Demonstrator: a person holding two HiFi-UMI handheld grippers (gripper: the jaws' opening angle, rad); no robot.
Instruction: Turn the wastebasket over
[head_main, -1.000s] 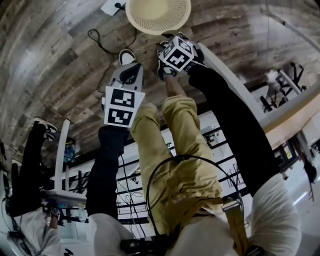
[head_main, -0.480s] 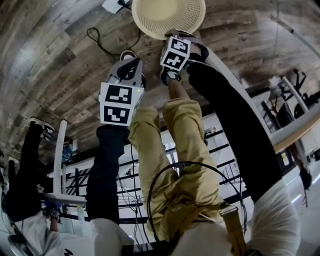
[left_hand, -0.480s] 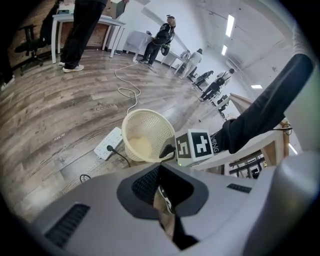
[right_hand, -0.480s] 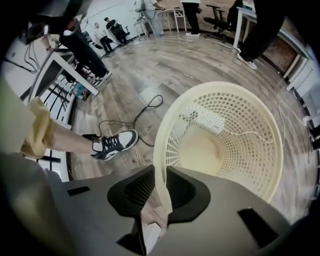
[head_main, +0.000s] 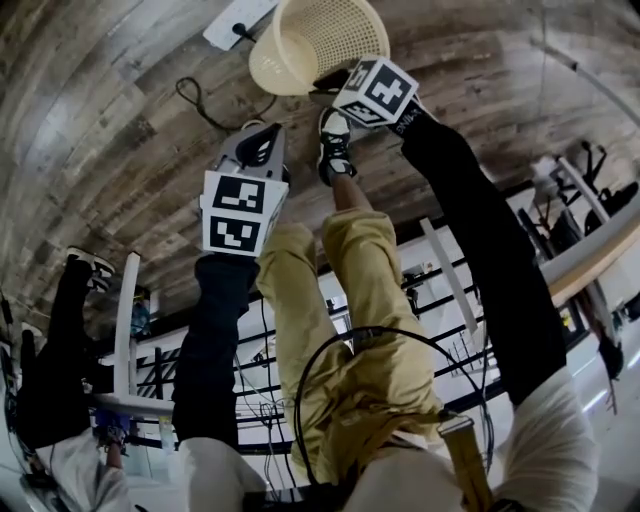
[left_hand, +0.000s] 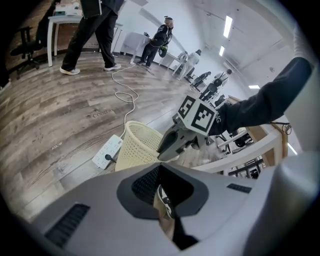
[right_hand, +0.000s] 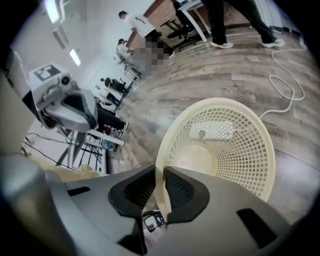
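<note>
wastebasket (head_main: 300, 50) tilted, mouth facing right gripper (right_hand: 161, 186), jaws closing on its rim; left gripper (left_hand: 167, 197) parted, empty.

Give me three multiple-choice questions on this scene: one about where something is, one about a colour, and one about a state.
1. Where does the white plastic power strip lie relative to the lattice plastic wastebasket?
A. inside it
B. on the wood-plank floor beside it
C. balanced on top of it

2. What colour is the wastebasket?
A. blue
B. black
C. cream

3. What stands between the jaws of the right gripper?
A. the wastebasket's rim
B. a cable
C. nothing

Answers:
1 B: the left gripper view shows the strip flat on the planks next to the basket.
2 C: every view shows pale cream lattice.
3 A: the right gripper view shows the rim between the closing jaws.
</note>
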